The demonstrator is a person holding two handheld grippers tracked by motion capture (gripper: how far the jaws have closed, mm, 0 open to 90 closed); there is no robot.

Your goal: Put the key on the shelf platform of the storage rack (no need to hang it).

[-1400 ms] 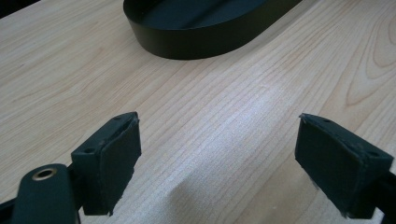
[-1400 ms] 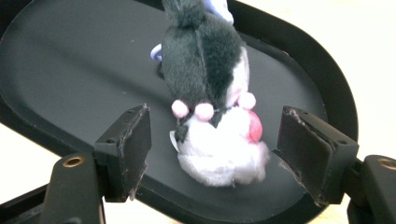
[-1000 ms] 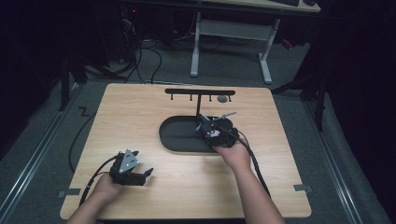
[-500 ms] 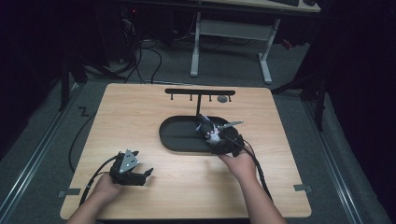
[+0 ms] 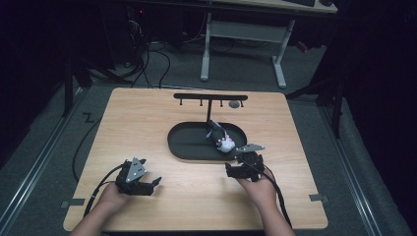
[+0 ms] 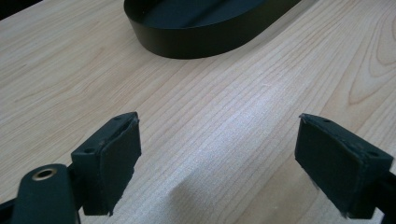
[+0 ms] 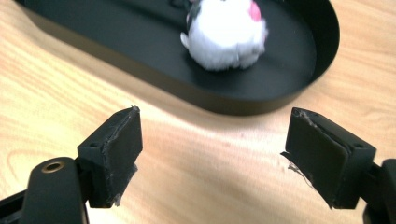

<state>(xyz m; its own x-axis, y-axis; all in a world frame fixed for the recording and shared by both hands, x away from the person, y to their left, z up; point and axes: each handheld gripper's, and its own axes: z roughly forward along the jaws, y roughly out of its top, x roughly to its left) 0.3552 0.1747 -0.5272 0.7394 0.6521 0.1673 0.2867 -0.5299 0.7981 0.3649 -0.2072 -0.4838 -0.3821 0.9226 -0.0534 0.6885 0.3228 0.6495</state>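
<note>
Plush toy (image 5: 222, 139) lay in black tray (image 5: 187, 150), just ahead of right gripper (image 5: 235, 169), fingers just opened, empty; left gripper (image 5: 151, 184) farther off, released, over bare tabletop (image 5: 147, 118).

rack (image 5: 210, 97) — far table edge | desk frame (image 5: 241, 34) — floor beyond
</note>
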